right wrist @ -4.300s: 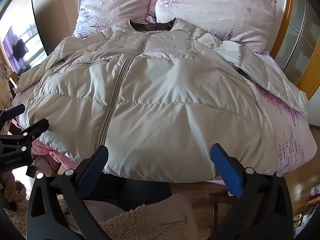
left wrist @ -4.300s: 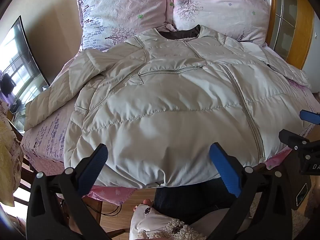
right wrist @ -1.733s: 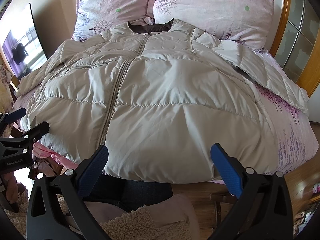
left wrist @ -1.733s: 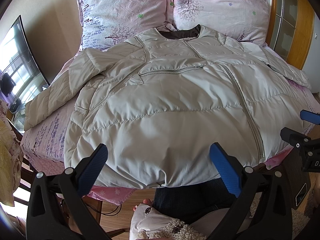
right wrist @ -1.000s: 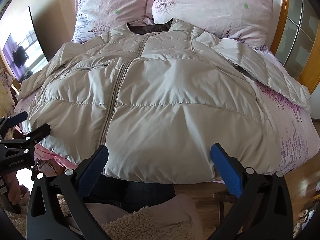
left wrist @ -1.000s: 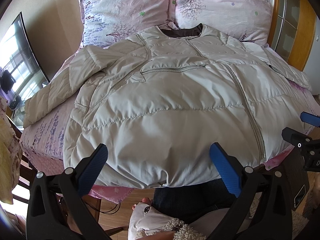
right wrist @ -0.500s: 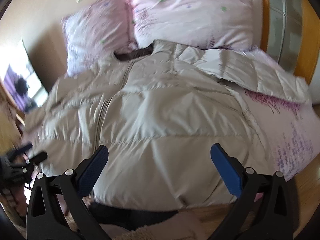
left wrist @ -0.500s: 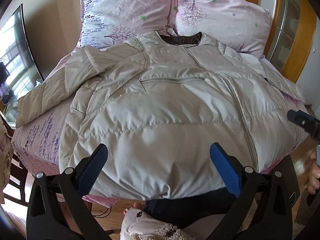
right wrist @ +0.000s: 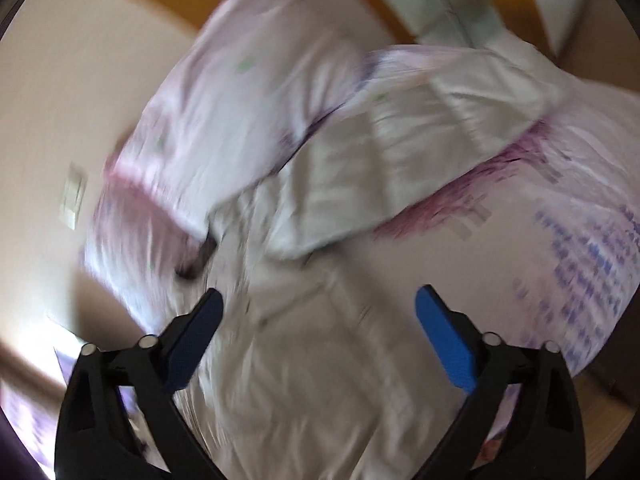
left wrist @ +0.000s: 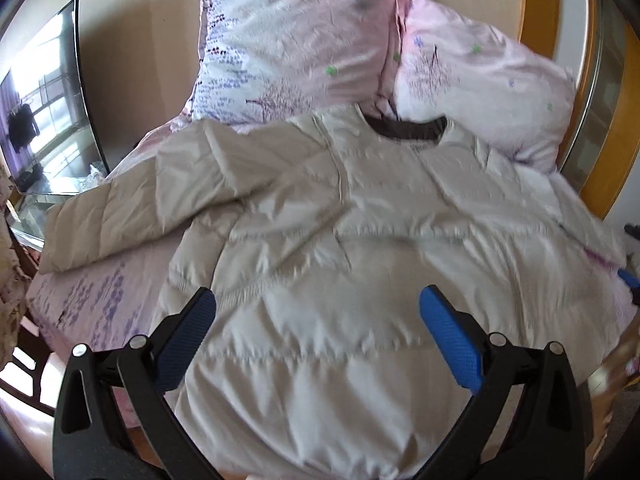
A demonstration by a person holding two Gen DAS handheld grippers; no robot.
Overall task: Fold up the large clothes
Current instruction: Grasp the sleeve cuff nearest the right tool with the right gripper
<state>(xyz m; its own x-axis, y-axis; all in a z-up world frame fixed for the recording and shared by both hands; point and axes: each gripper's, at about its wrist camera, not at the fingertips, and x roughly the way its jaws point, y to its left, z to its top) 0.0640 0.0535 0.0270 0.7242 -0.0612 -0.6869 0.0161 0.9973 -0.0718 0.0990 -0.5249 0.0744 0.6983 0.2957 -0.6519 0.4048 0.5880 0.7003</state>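
A large beige quilted puffer jacket (left wrist: 360, 248) lies spread front-up on the bed, its dark-lined collar (left wrist: 404, 130) by the pillows. Its left sleeve (left wrist: 120, 216) stretches out to the left. In the blurred, tilted right wrist view the jacket (right wrist: 320, 360) fills the lower middle and its right sleeve (right wrist: 400, 152) runs up to the right. My left gripper (left wrist: 318, 336) is open and empty above the jacket's lower half. My right gripper (right wrist: 318, 332) is open and empty above the jacket's right side.
Two pink floral pillows (left wrist: 296, 48) lean on the wall at the bed's head. The pink floral sheet (right wrist: 540, 264) shows beside the jacket. A television (left wrist: 44, 104) stands at the left. A wooden frame with glass (left wrist: 600, 80) stands at the right.
Both grippers have moved forward over the jacket. The right gripper has swung fast to the right and tilted, so its view is blurred and now faces the right sleeve. Both stay open.
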